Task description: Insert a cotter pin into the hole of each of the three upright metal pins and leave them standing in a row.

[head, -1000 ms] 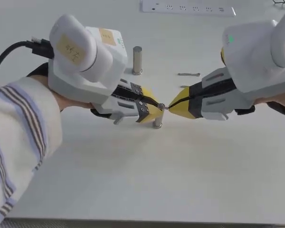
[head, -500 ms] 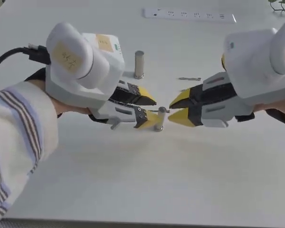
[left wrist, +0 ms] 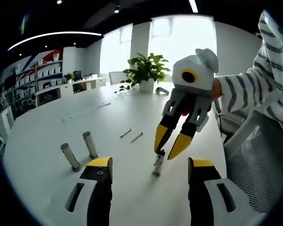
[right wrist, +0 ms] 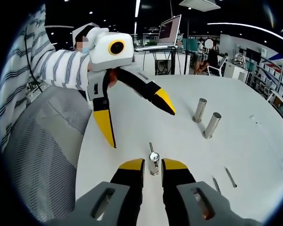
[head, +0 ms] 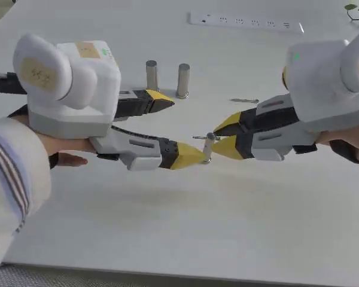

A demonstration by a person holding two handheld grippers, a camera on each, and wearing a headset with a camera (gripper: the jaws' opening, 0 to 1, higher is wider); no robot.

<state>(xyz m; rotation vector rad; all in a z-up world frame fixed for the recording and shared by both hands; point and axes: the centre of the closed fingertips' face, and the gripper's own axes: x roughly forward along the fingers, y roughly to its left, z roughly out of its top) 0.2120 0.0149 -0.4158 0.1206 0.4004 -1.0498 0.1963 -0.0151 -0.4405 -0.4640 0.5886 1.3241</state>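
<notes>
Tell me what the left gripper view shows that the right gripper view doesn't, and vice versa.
Left gripper view: a potted plant, and the right tongs, open, straddling the nearest metal pin. Right gripper view: a laptop, seated people, and the left tongs spread wide. Both: that pin with a cotter pin through it, two other upright pins, two loose cotter pins, a striped sleeve, a mesh chair.
</notes>
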